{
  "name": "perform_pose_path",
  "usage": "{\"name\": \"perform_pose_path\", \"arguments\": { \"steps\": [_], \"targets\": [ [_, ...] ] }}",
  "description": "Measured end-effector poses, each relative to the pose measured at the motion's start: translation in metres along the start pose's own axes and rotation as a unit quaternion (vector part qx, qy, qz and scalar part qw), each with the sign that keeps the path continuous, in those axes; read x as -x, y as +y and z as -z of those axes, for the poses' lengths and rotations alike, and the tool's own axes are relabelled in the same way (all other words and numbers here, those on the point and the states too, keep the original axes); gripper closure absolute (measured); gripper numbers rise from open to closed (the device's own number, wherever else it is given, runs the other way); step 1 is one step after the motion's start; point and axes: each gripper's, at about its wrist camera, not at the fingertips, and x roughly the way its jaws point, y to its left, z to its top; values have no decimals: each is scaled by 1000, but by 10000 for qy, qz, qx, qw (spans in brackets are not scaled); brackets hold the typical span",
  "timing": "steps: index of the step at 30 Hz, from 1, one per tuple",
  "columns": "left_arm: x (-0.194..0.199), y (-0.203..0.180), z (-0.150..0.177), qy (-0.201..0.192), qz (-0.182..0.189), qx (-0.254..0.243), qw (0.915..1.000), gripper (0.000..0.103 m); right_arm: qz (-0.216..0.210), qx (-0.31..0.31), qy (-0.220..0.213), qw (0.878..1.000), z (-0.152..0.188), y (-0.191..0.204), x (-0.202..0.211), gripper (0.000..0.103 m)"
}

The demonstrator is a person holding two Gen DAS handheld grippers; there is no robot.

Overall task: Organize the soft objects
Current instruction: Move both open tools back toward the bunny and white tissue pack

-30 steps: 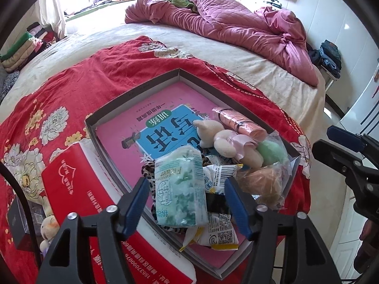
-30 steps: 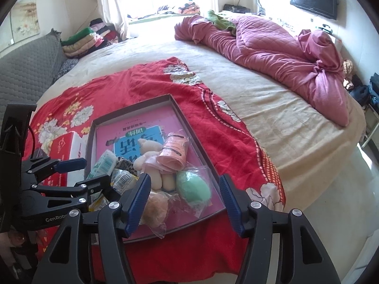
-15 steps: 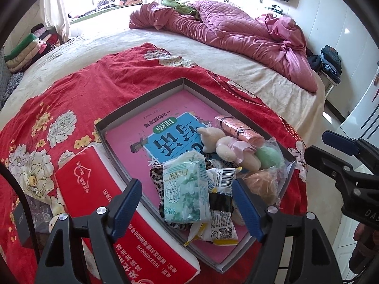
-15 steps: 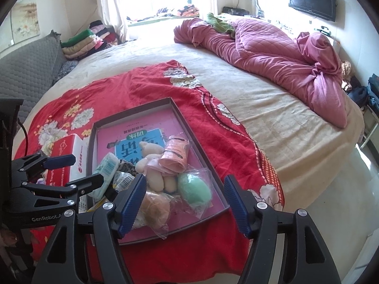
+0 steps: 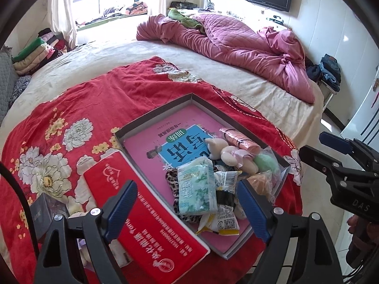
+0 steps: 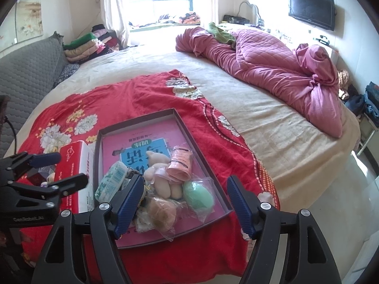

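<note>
A grey shallow box (image 5: 156,114) (image 6: 132,122) lies on a red flowered cloth on the bed. In it are a green tissue pack (image 5: 196,187) (image 6: 111,182), a beige plush toy (image 5: 225,151) (image 6: 158,172), a pink roll (image 5: 239,138) (image 6: 180,165), a green sponge in plastic (image 5: 266,163) (image 6: 199,194), an orange-brown sponge (image 6: 163,210) and snack packets (image 5: 225,217). My left gripper (image 5: 187,209) is open and empty, above the box's near end. My right gripper (image 6: 184,206) is open and empty, above the sponges.
A red tissue box (image 5: 146,222) (image 6: 73,172) lies left of the grey box. A small dark box (image 5: 40,210) sits further left. A crumpled pink quilt (image 5: 236,45) lies on the bed's far side. Folded clothes (image 6: 83,45) are stacked near the window.
Both grippers have drawn back and up from the box, so the objects look smaller and farther. Both stay open and empty.
</note>
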Motion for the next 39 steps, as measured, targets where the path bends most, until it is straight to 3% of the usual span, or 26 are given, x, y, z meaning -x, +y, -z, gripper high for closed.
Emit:
{"name": "perform_pose_path", "arguments": {
  "steps": [17, 28, 39],
  "targets": [
    [52, 52, 17, -254, -132, 411, 9987, 18, -69, 178, -306, 9993, -7, 33, 30, 28],
    [88, 101, 34, -342, -484, 718, 9957, 18, -250, 455, -443, 9977, -11, 72, 48, 28],
    [115, 124, 54, -398, -647, 880, 9932, 18, -508, 618, -619, 9949, -11, 107, 69, 28]
  ]
}}
